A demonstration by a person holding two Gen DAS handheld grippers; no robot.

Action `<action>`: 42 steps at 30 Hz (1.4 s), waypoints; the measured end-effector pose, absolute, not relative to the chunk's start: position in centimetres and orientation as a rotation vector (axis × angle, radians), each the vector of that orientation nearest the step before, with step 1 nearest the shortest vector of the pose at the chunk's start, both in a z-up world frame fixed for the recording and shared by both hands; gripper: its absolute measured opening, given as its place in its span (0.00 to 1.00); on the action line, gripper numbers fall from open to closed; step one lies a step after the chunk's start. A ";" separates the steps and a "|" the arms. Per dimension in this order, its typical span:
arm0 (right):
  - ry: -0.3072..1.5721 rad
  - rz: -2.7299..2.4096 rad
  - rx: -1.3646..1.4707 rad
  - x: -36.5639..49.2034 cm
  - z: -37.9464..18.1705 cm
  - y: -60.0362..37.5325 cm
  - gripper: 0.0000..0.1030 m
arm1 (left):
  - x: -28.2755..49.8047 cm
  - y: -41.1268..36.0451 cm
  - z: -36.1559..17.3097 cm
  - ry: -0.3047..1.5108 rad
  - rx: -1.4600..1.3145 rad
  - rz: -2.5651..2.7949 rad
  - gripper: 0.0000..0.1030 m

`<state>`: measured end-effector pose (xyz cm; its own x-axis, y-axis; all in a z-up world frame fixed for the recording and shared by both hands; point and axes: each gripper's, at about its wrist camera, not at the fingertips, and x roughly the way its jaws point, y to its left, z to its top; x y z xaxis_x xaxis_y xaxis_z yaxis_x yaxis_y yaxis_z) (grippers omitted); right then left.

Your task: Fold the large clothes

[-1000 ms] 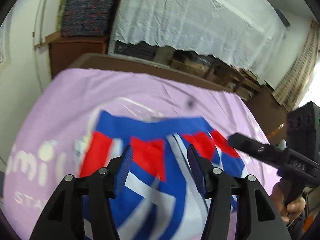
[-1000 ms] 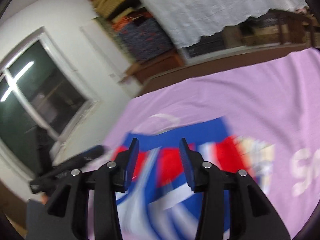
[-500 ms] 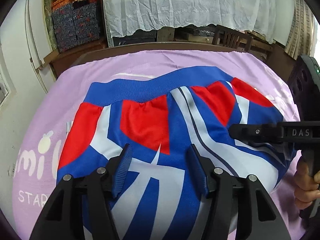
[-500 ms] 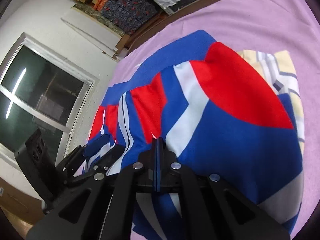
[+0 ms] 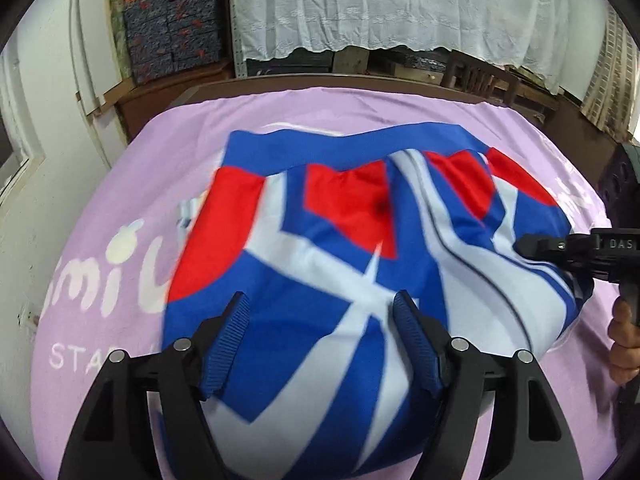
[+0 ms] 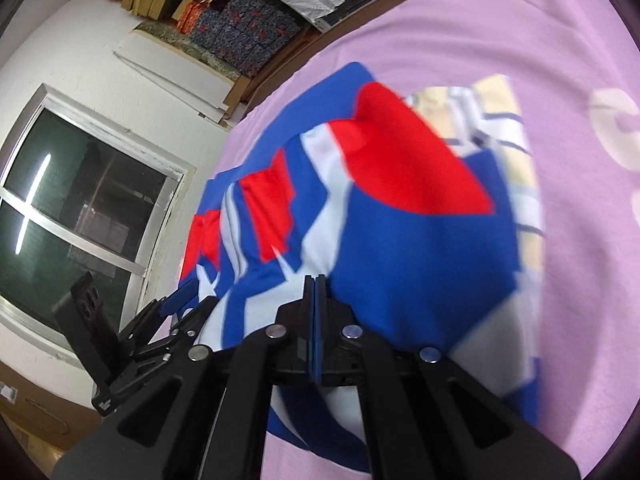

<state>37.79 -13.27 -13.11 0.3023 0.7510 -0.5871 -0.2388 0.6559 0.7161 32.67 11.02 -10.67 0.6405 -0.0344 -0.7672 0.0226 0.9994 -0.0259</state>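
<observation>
Two grippers work one garment (image 5: 332, 264), a blue, red and white piece of clothing lying heaped on a lilac sheet (image 5: 160, 152) that covers the bed or table. Starting at the left, the left gripper (image 5: 322, 340) hangs over the near part of the cloth with its jaws spread; they have just been opening further, and fabric lies below and between them without either blue pad pressing on it. Further right, the right gripper (image 6: 315, 312) has its jaws clamped together, apparently on a thin edge of the garment, though the pinched bit itself is hidden between the pads, so I cannot be sure how much cloth it has. A hand (image 5: 624, 344) holds that tool at the right margin of the left view. The main risk, as I judge it, is an uneven fold: with only one side pinned, a pull would drag the slippery cloth sideways, bunch the blue waistband (image 5: 360, 144) and skew the stripes. A thin pinch may also slip free mid-lift. Rumpling the sheet underneath is a lesser worry. Both views are smeared by motion, so creases and hems are hard to read. A pale yellow checked cloth (image 6: 516, 128) peeks out under the garment on the right; what it is cannot be told. The garment's near edge is cut off behind the gripper bodies.
</observation>
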 end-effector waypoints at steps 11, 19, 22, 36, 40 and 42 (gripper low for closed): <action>1.036 0.626 0.522 36.5 -12.0 -14.0 0.00 | 31.6 10.3 -9.9 0.829 0.057 0.032 0.73; 0.935 0.536 0.448 35.4 -10.3 -14.6 0.04 | 32.0 9.5 -8.1 0.763 0.097 0.069 0.73; 0.877 0.518 0.426 35.1 -9.3 -14.8 0.14 | 33.0 8.9 -7.3 0.744 0.139 0.064 0.73; 0.946 0.557 0.513 40.1 -11.7 -14.0 0.00 | 38.6 10.7 -11.0 0.843 0.115 0.092 0.76; 0.934 0.569 0.510 40.0 -12.0 -14.0 0.00 | 38.4 10.6 -11.1 0.839 0.127 0.097 0.76; 0.925 0.565 0.491 39.8 -11.9 -13.8 0.00 | 38.3 10.8 -11.1 0.840 0.120 0.096 0.77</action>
